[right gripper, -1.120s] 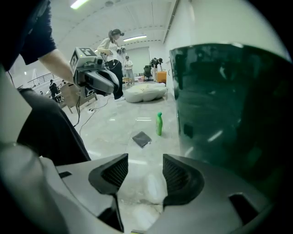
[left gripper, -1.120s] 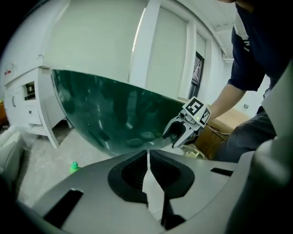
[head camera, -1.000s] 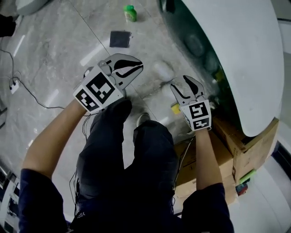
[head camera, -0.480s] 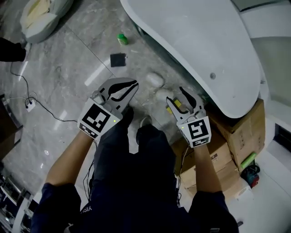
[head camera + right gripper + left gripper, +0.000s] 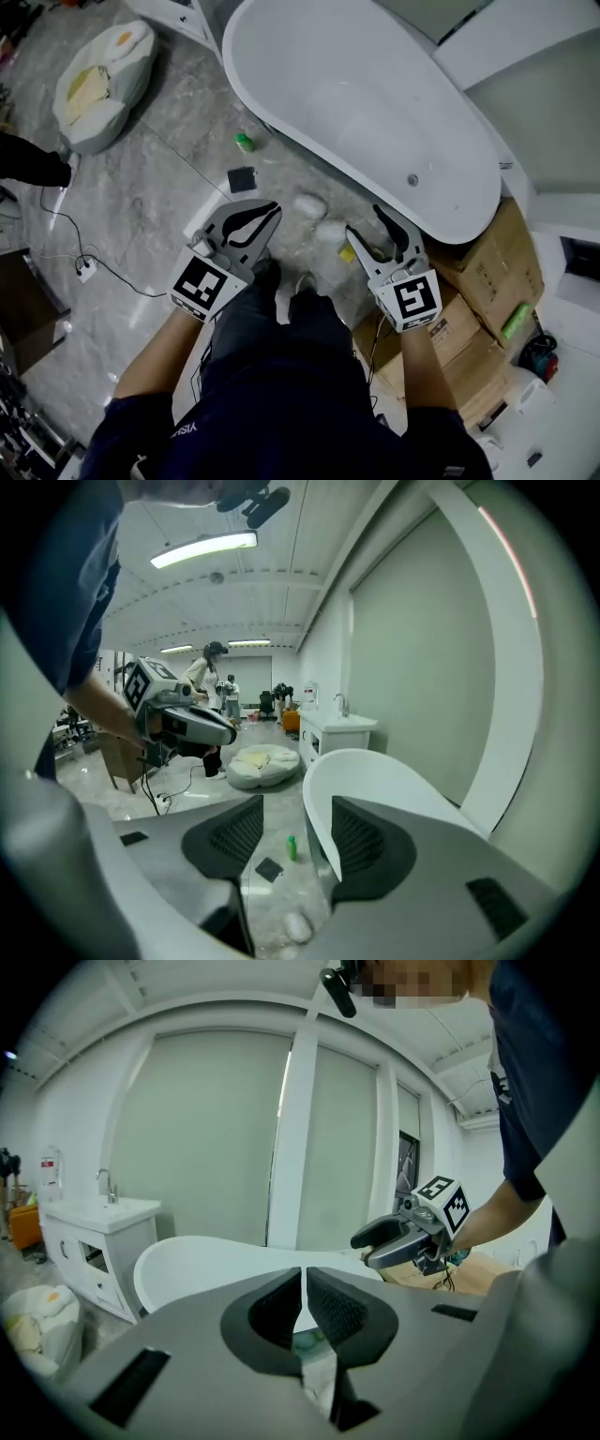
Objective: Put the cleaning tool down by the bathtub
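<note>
The white bathtub [image 5: 375, 103] fills the upper middle of the head view. On the floor beside it lie a dark square pad [image 5: 241, 179], a green bottle [image 5: 245, 142], two white lumps [image 5: 309, 204] and a small yellow piece [image 5: 347, 253]. My left gripper [image 5: 275, 210] hangs above my legs, shut and empty. My right gripper [image 5: 364, 221] is open with nothing between its fingers, near the tub's rim. The right gripper view looks between its jaws at the pad [image 5: 268, 869], the bottle [image 5: 291, 847] and the tub [image 5: 375, 771]. Which item is the cleaning tool I cannot tell.
Cardboard boxes [image 5: 497, 253] are stacked at the tub's right end. A beanbag cushion [image 5: 98, 80] lies on the marble floor at upper left. A cable runs to a power strip [image 5: 84, 272] on the left. A white vanity [image 5: 94, 1232] stands behind the tub.
The head view has risen and pulled back, so the whole bathtub now shows. Both grippers stayed in front of my legs, and the floor items look smaller and farther away.
</note>
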`<state>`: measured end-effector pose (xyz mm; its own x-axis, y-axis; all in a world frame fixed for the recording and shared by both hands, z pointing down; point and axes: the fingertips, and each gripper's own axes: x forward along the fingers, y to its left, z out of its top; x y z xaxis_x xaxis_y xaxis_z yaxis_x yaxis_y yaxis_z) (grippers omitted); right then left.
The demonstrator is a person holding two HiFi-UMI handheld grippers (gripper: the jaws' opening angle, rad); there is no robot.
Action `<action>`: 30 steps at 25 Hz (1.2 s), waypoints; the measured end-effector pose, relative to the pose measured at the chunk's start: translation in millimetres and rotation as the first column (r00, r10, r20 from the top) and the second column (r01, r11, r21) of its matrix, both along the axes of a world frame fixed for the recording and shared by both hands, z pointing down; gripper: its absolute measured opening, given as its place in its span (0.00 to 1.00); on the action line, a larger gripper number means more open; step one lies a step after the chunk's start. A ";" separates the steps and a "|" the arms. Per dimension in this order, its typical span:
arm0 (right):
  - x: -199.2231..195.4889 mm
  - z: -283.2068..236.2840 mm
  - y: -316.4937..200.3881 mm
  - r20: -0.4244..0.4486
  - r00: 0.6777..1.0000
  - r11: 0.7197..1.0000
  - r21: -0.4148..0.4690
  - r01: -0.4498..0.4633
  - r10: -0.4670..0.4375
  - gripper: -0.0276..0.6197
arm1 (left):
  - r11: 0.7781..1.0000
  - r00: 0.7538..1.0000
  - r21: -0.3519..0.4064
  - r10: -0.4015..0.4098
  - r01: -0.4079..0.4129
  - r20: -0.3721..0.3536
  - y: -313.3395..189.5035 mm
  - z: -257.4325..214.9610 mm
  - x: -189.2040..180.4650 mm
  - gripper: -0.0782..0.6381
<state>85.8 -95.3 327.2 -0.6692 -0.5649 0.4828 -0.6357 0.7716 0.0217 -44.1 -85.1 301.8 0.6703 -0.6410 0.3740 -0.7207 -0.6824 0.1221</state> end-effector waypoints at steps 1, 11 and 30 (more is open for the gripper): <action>1.2 -13.3 0.7 0.010 1.000 1.000 0.013 -0.015 0.015 0.40 | 1.000 1.000 0.007 0.007 -0.007 0.000 1.5 -10.2 1.8 0.17; 19.6 -103.7 20.8 0.125 0.985 0.984 0.115 -0.136 0.122 0.40 | 0.994 0.998 0.100 0.044 -0.040 -0.042 14.3 -91.4 24.6 0.17; 35.2 -169.7 46.0 0.248 0.953 0.953 0.202 -0.228 0.176 0.20 | 0.979 0.992 0.178 0.115 -0.103 -0.057 30.2 -142.1 53.4 0.17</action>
